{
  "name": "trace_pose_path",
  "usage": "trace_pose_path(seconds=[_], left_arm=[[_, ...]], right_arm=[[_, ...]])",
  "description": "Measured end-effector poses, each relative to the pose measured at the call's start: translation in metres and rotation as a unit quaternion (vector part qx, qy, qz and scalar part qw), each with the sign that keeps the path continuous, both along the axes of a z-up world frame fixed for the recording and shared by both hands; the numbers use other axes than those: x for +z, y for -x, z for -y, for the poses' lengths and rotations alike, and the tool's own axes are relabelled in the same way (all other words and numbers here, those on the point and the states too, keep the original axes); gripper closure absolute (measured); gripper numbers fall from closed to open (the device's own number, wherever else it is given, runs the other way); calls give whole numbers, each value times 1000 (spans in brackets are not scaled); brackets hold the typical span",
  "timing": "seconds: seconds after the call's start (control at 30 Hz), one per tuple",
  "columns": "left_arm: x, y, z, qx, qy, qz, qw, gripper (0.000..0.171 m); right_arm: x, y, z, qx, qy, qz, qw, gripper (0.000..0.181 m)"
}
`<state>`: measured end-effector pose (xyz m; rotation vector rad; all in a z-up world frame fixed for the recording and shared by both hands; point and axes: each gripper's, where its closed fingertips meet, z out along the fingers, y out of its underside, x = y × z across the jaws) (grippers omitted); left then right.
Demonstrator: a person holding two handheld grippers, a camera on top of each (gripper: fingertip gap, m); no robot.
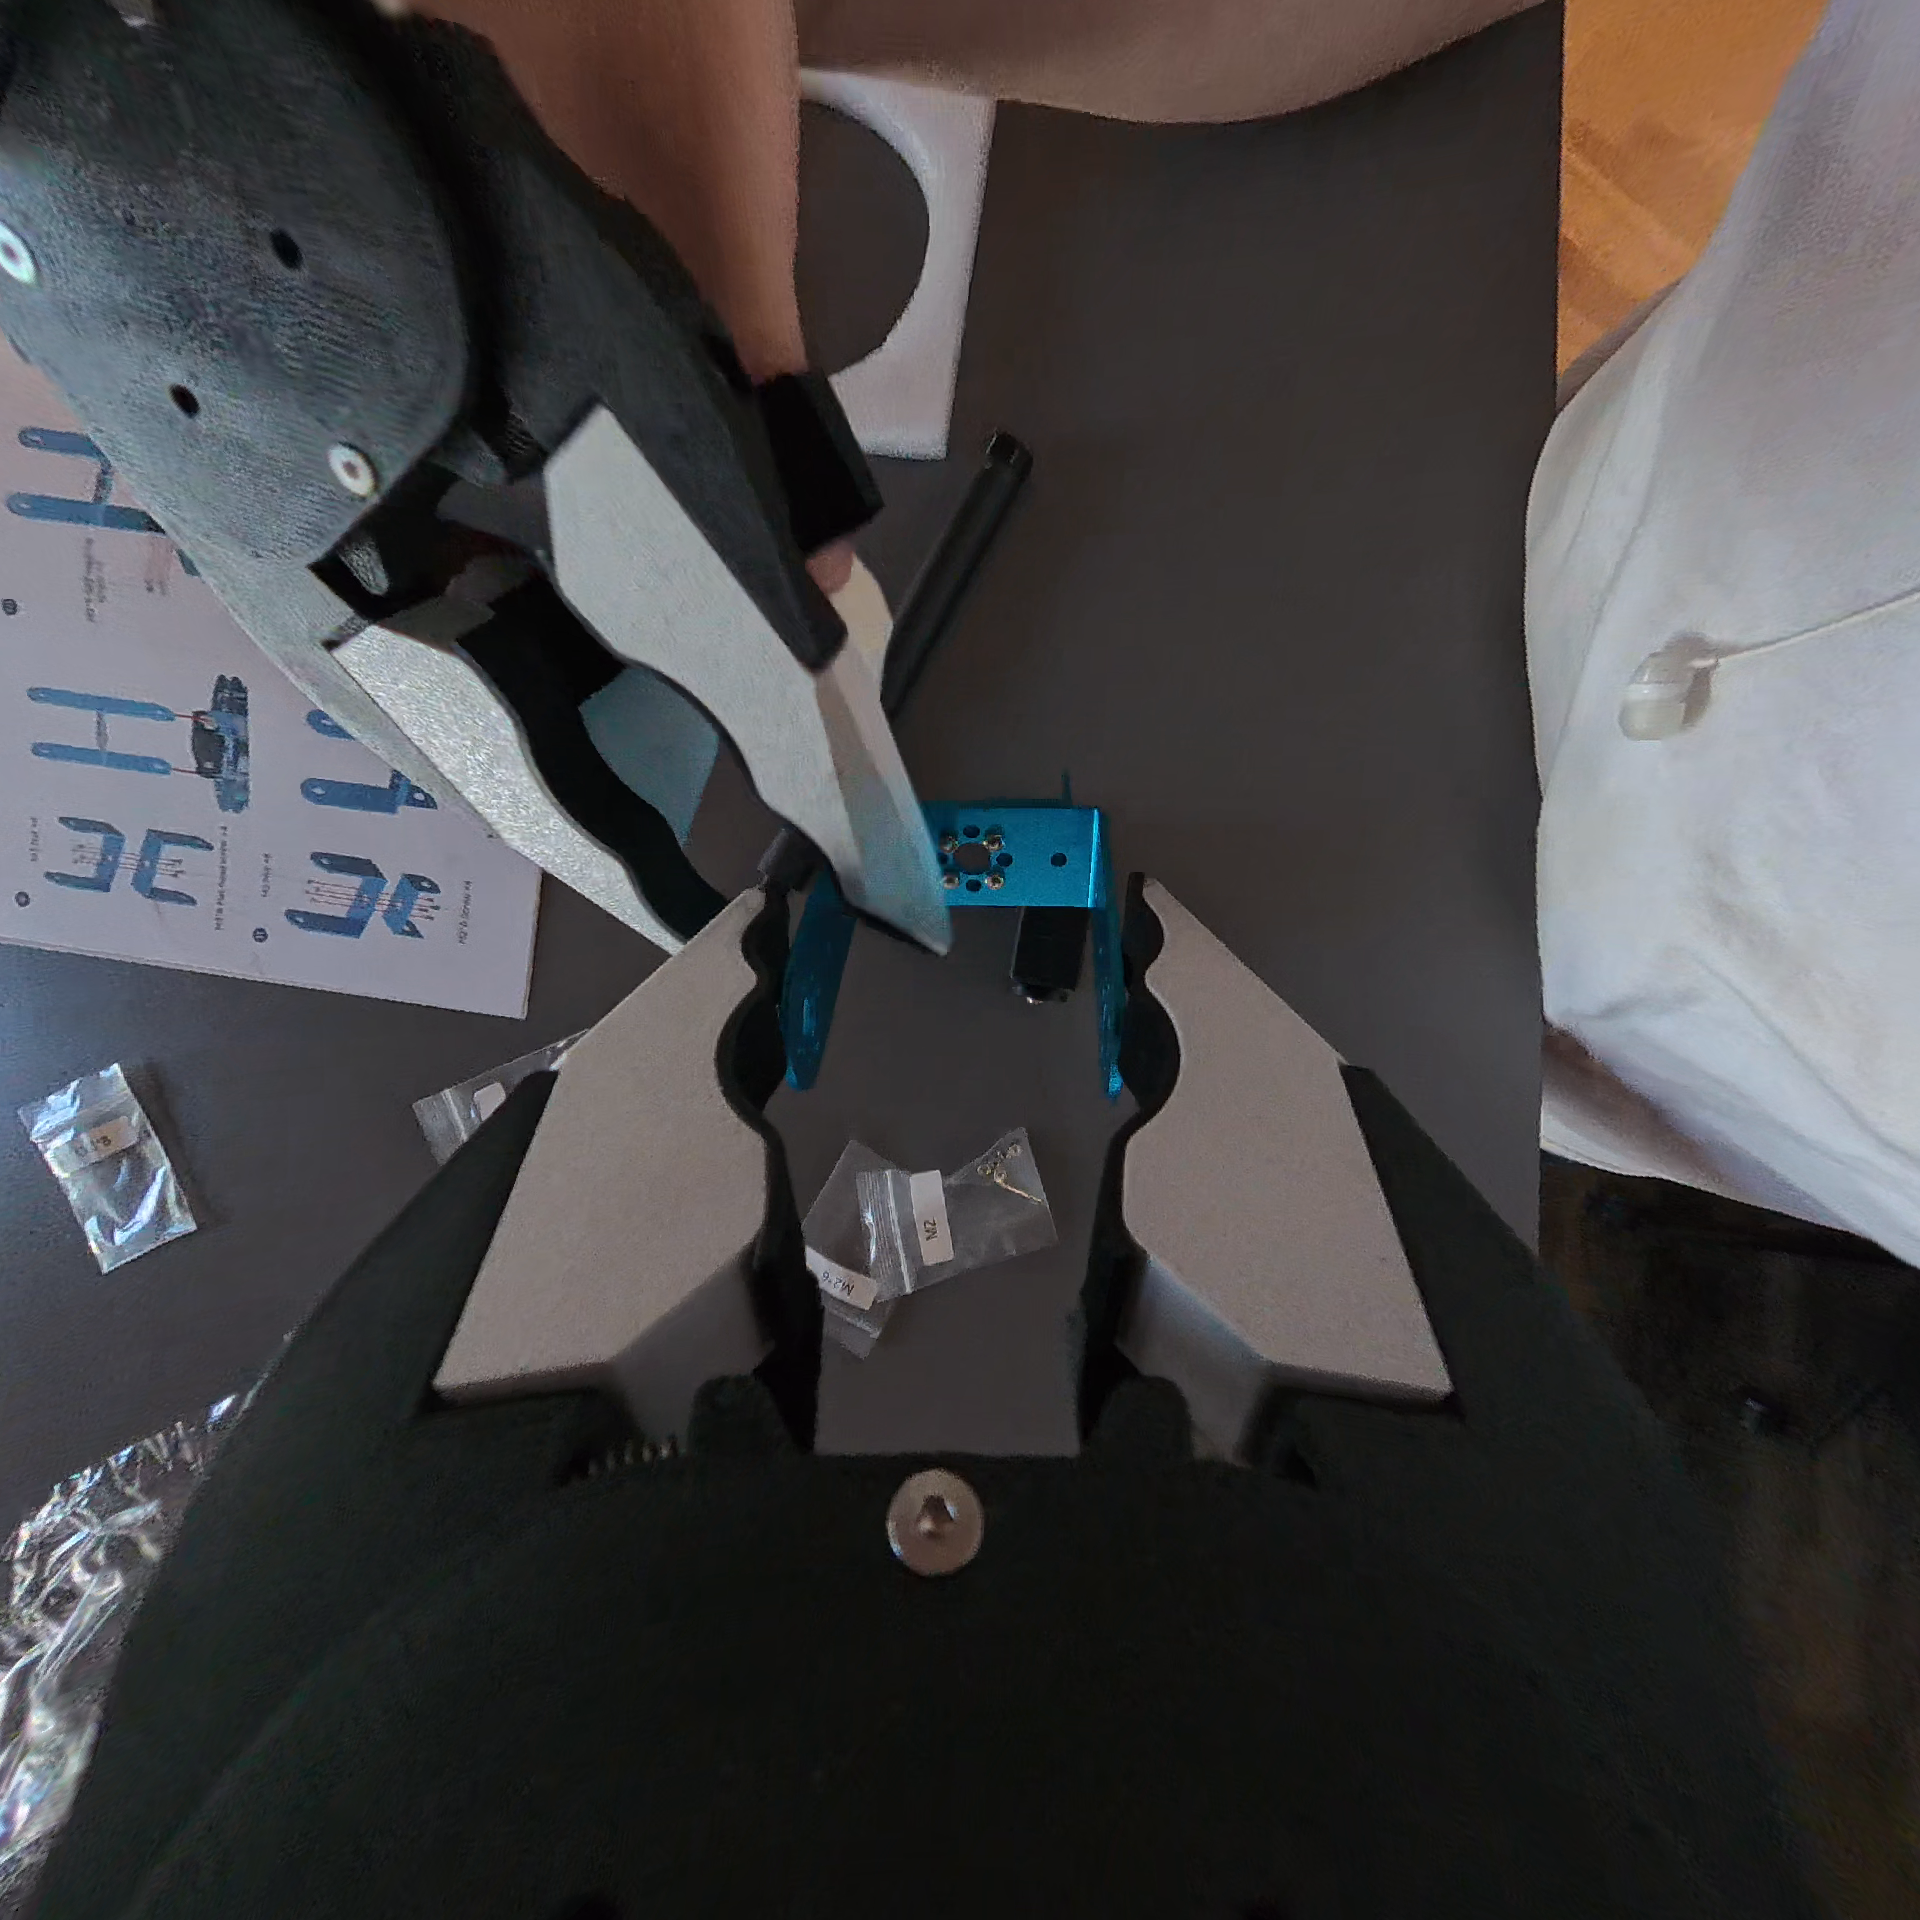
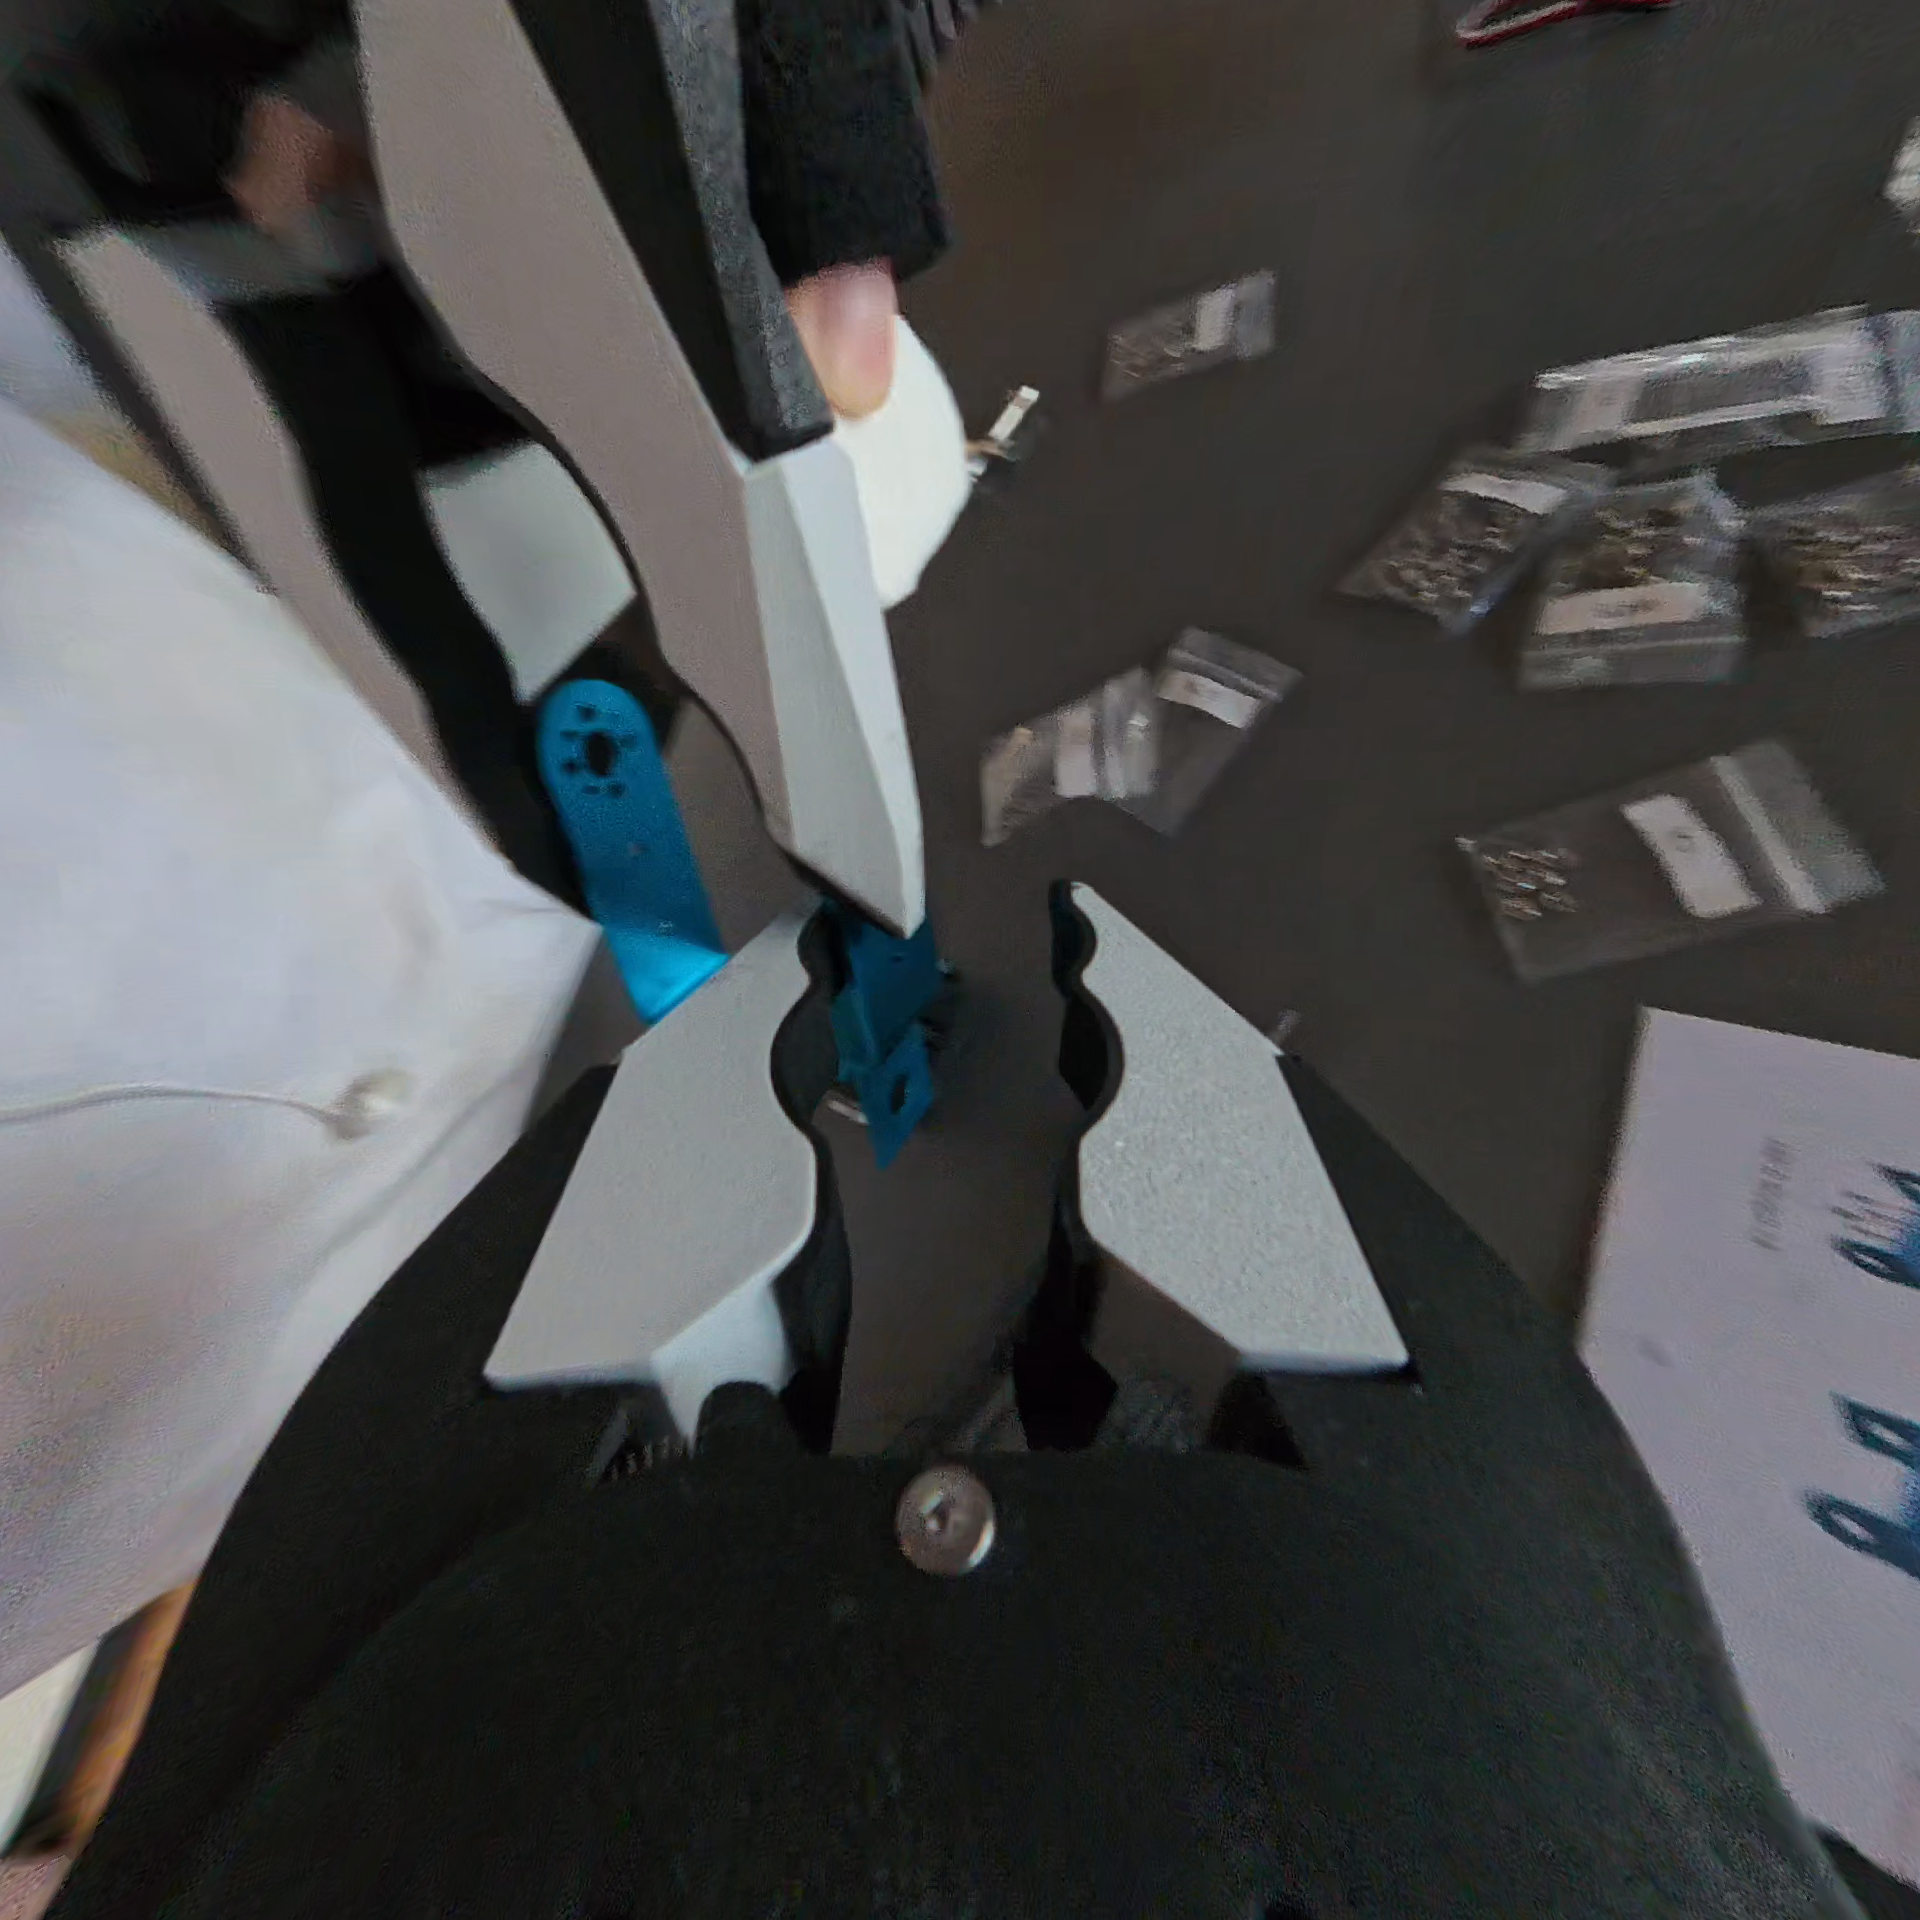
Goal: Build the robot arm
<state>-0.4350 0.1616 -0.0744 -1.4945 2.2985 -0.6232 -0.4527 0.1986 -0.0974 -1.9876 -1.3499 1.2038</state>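
A blue U-shaped metal bracket stands on the dark table. My left gripper is shut on it, with one finger against the outside of each side arm. A small black part sits inside the bracket. My right gripper is open and straddles one bracket arm, which lies close to its left finger. In the left wrist view its fingers come down from the upper left, one tip inside the bracket. In the right wrist view the bracket's other arm stands up beside the left gripper's fingers.
Small clear bags of hardware lie just before the bracket, another at the left, and several to the right. A printed sheet, a black rod, a white foam piece and a person's white garment surround it. My right fingertips sit around 4 cm from my left ones.
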Motion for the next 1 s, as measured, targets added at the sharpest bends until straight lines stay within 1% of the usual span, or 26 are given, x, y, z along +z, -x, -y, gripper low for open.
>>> trace_pose_path(seconds=[0.03,0.07,0.1,0.17,0.23,0.27,0.3,0.33,0.4,0.47,0.53,0.57,0.63,0.73,0.8,0.83,0.93,1.0], left_arm=[[0,-3,-2,5,5,-3,1000,108],[-1,-6,-7,15,0,-6,1000,108],[-2,-8,-12,22,-4,-8,1000,108],[2,-15,-18,36,15,5,999,108],[15,-30,-31,65,27,47,996,106],[27,-39,-44,89,16,83,992,94],[42,-46,-60,117,5,123,985,92],[60,-50,-78,154,-7,167,974,96],[96,-50,-103,215,-9,241,946,94],[127,-47,-114,246,-2,305,920,96],[151,-44,-116,253,7,361,898,103],[158,-41,-118,257,8,375,891,106],[162,-32,-128,281,-1,378,882,107],[158,-17,-145,326,-5,368,871,106],[159,-10,-152,342,7,386,857,107],[162,-7,-156,347,13,395,851,112],[171,3,-173,395,18,404,825,115],[170,6,-177,414,29,404,815,119]], right_arm=[[-2,-2,-4,-8,-31,19,999,149],[0,-3,-2,-1,-43,20,999,171],[0,-5,-6,-12,-54,24,998,174],[3,-10,-12,-27,-55,19,998,176],[15,-21,-26,-57,-65,-14,996,181],[21,-33,-37,-82,-69,-26,994,180],[26,-48,-53,-125,-66,-37,989,181],[31,-68,-72,-181,-62,-52,980,181],[40,-106,-103,-276,-39,-103,955,181],[39,-140,-128,-366,-8,-148,919,181],[35,-155,-136,-395,33,-191,898,181],[32,-161,-139,-410,44,-202,888,181],[23,-169,-144,-431,60,-210,875,181],[14,-174,-148,-448,100,-229,859,181],[6,-173,-146,-446,134,-235,853,181],[3,-173,-146,-449,140,-234,851,181],[1,-170,-146,-444,148,-238,851,181],[0,-170,-146,-443,143,-238,853,181]])
